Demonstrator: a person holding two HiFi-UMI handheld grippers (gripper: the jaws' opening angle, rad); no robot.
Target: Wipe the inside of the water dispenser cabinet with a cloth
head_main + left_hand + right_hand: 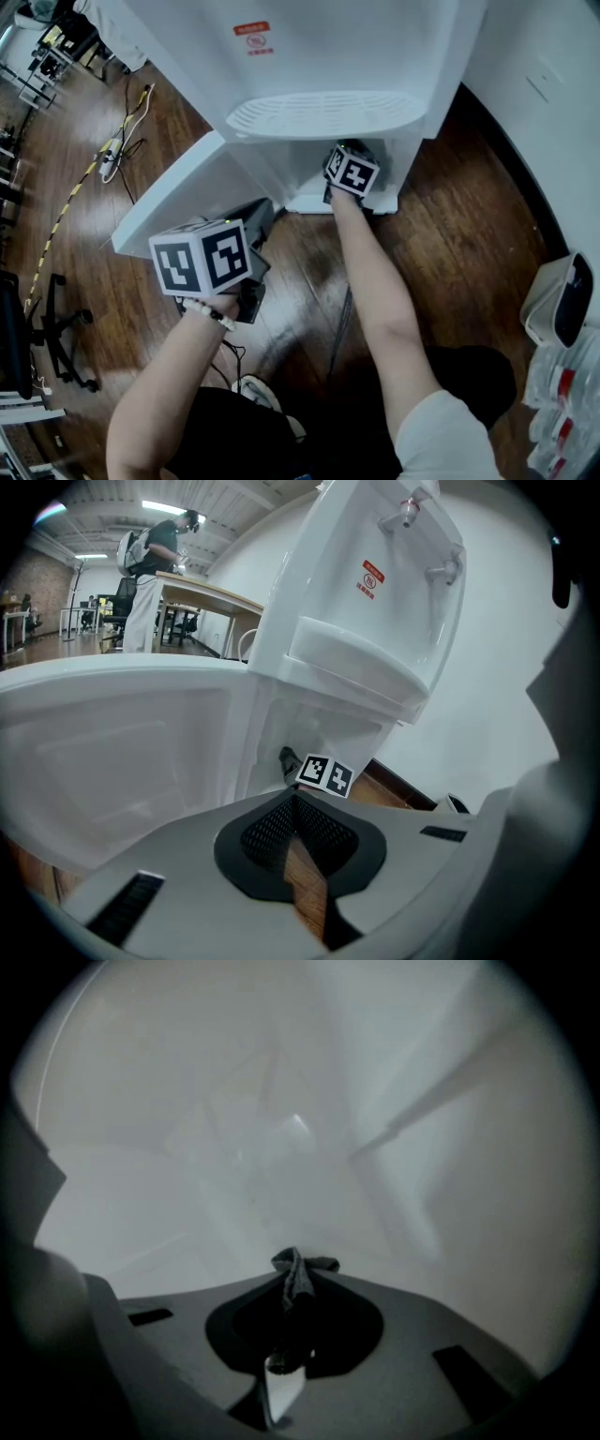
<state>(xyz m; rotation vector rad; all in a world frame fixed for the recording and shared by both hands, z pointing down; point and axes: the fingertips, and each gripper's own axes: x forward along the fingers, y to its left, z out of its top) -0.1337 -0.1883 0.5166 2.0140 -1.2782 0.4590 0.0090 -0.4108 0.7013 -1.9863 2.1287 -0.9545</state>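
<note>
L gripper (293, 797) fingers pressed together, empty; R gripper (292, 1283) fingers pinch dark cloth (300, 1265) betw. tips, inside cabinet (281, 1138).

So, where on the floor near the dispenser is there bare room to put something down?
Bare wood floor lies between the right arm and the white bin. Left of the open cabinet door, cables and a chair base crowd the floor.
</note>
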